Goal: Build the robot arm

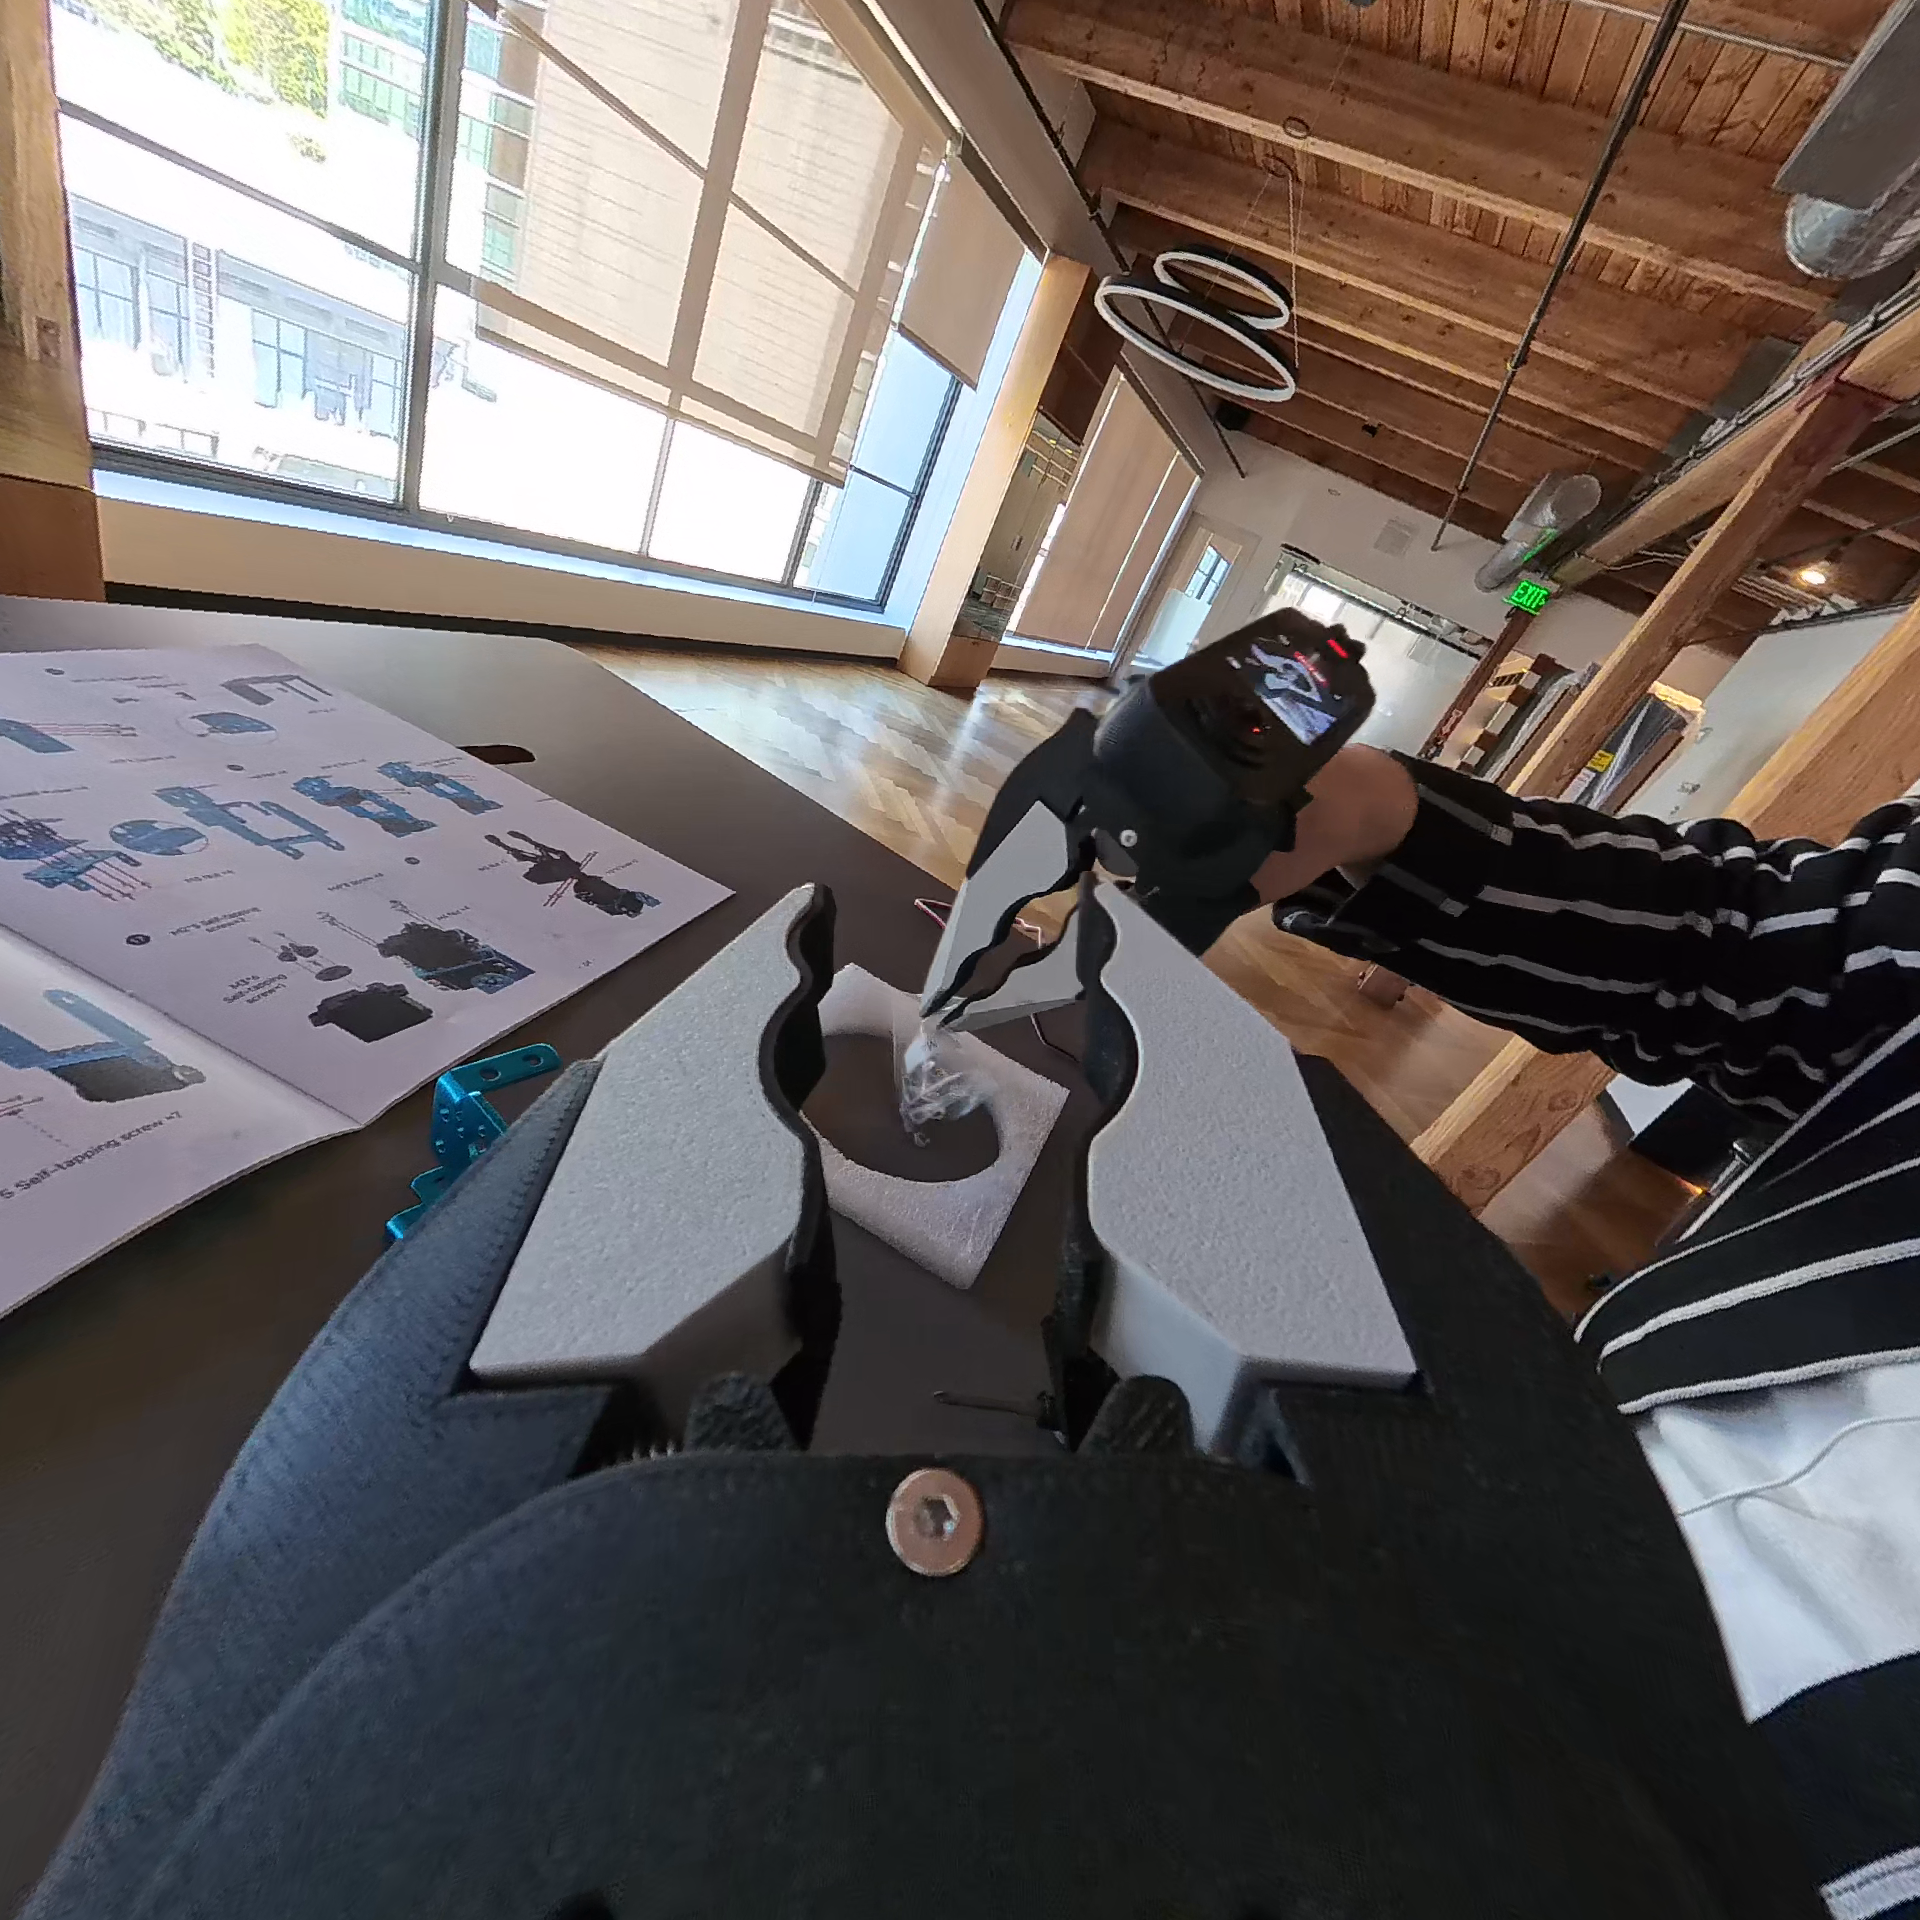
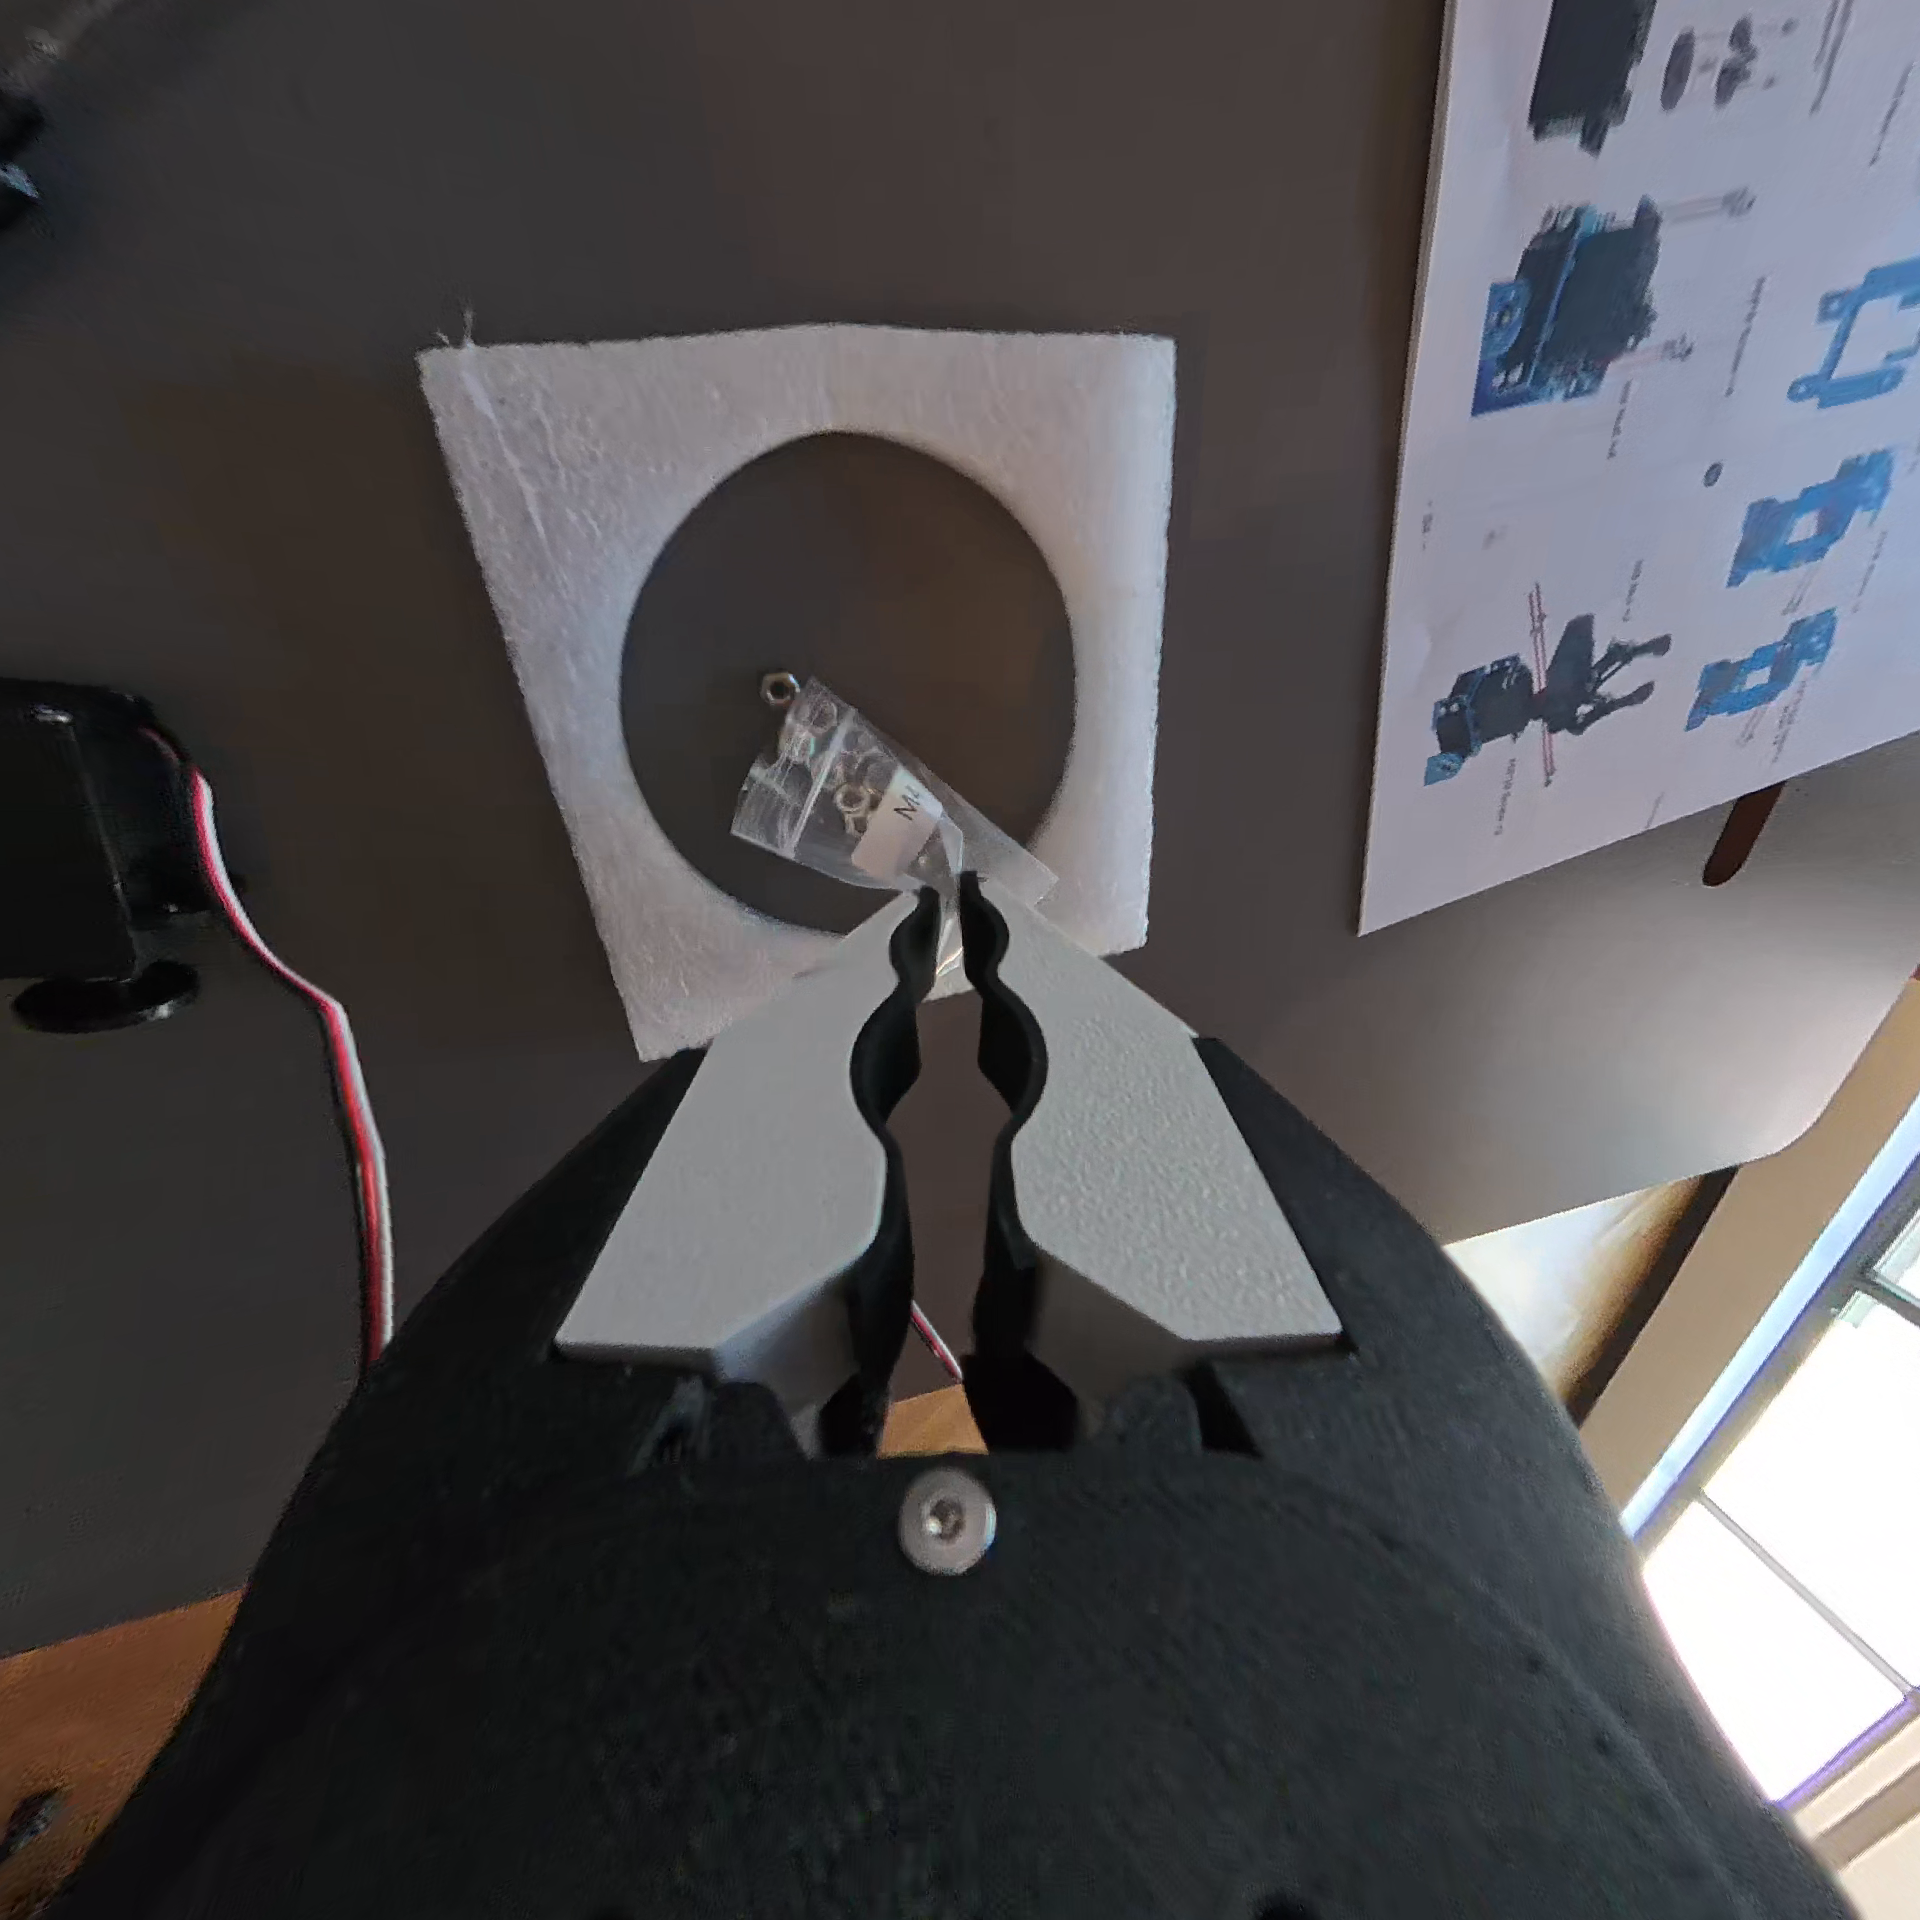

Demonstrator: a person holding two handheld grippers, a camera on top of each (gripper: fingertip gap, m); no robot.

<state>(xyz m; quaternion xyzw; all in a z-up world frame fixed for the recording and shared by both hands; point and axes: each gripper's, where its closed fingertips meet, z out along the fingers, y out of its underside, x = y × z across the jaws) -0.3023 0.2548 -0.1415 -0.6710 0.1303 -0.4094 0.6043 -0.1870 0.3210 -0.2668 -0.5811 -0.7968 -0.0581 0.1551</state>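
Note:
My right gripper (image 2: 943, 885) is shut on the edge of a small clear plastic bag (image 2: 847, 779) of metal nuts, and holds it mouth-down over the round hole of a white foam square (image 2: 582, 499). One loose nut (image 2: 776, 687) lies on the dark table inside the hole, just below the bag's mouth. In the left wrist view the right gripper (image 1: 940, 1013) hangs the bag (image 1: 935, 1081) over the foam square (image 1: 935, 1216). My left gripper (image 1: 961, 935) is open and empty, low over the table, with the foam square between and beyond its fingers.
An open instruction booklet (image 1: 260, 883) lies at the left; it also shows in the right wrist view (image 2: 1662, 468). A blue metal bracket (image 1: 468, 1122) lies by its edge. A black servo (image 2: 73, 831) with a red, white and black cable (image 2: 312, 997) sits near the table edge (image 2: 1558, 1174).

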